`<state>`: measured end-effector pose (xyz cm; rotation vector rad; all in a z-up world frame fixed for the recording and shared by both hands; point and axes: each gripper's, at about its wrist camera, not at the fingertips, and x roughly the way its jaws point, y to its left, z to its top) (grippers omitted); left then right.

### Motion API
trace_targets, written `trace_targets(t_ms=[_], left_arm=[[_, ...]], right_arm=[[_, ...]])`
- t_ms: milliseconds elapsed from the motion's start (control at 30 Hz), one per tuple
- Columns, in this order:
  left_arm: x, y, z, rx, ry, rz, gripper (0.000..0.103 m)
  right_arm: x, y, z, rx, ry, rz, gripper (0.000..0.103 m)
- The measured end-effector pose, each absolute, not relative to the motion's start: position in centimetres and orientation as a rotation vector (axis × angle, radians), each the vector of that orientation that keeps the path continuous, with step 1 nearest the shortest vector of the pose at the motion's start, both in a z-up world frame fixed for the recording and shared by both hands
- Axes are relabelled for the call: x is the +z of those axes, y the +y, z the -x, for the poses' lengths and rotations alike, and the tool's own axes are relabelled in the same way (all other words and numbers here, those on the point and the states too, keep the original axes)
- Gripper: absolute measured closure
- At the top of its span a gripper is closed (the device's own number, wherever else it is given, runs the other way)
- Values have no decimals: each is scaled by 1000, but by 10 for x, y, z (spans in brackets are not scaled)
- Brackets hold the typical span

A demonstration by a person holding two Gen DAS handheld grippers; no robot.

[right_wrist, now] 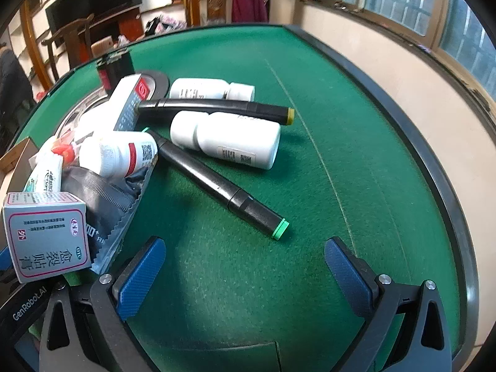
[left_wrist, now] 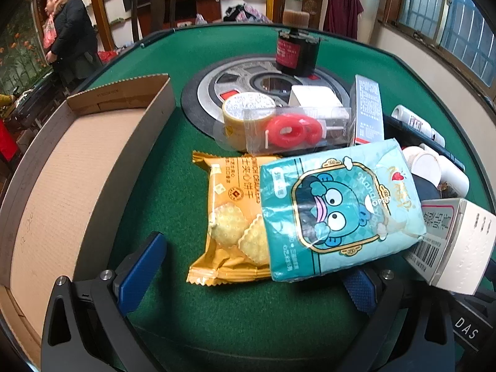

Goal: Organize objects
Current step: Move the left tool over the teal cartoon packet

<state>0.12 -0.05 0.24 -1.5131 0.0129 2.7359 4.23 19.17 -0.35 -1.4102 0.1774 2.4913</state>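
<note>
1. Your left gripper [left_wrist: 251, 274] stands spread wide with nothing between its jaws — only bare felt and the near edge of the snack pile. Your right gripper [right_wrist: 245, 274] is spread just as wide and is empty too.
2. Take the cardboard box [left_wrist: 93, 161] as your landmark. It sits open and unfilled at the left of the green table [left_wrist: 173, 161], which reads as the place the loose things are meant to go.
3. Just right of the box lies the cracker pack [left_wrist: 231, 217], flat on the felt; the teal tissue pack [left_wrist: 338, 207] overlaps its right edge, so the crackers are partly pinned under it.
4. Beyond those, farther from the box, a tape roll [left_wrist: 241, 114] and a clear packet with red rings [left_wrist: 291, 130] rest against the table's centre disc.
5. Farthest from the box, in the right wrist view, the green-capped marker [right_wrist: 223, 186] lies flat and free, its cap end nearest the right gripper and just ahead of its jaws. A white bottle [right_wrist: 226, 139] lies on its side behind it, touching a second marker [right_wrist: 217, 108].
6. The tissue pack's near edge lies just ahead of the left jaws — likely the easiest first pick, since lifting it frees the crackers.
</note>
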Motion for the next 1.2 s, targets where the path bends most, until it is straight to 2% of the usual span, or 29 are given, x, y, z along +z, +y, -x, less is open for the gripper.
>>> trace_targets(t_ms=[200,433,533,633,833,1000,1033,1067,1100,1133,1200], left_arm=[[6,4,-2,2595,83,1611,0],[7,3,-13,2559,85,1589,0],[26,-10,-25,2466,-63,1497,0],[58,-23,-44,2486,-23,1368,0],[108,-55,-74,2561,155,1107,0],[106,-69,-78,2545,232,1104,0],[103,-67,-76,2545,252,1114,0],[101,-64,-76,2536,274,1118,0],[100,-60,-77,2519,293,1112,0],[98,-55,-77,2502,308,1097,0],[95,-41,-77,2457,344,1063,0]], right_arm=[[-3,194,-44,2523,143,1445,0],[-2,196,-46,2541,110,1505,0],[1,197,-49,2537,120,1562,0],[10,199,-67,2590,136,1542,0],[60,194,-108,2688,-53,1286,0],[127,190,-137,2999,121,835,0],[123,186,-132,3047,148,839,0],[97,176,-105,2982,143,1086,0],[97,176,-105,2982,143,1086,0],[81,175,-96,2897,139,1203,0],[60,179,-94,2880,230,1276,2]])
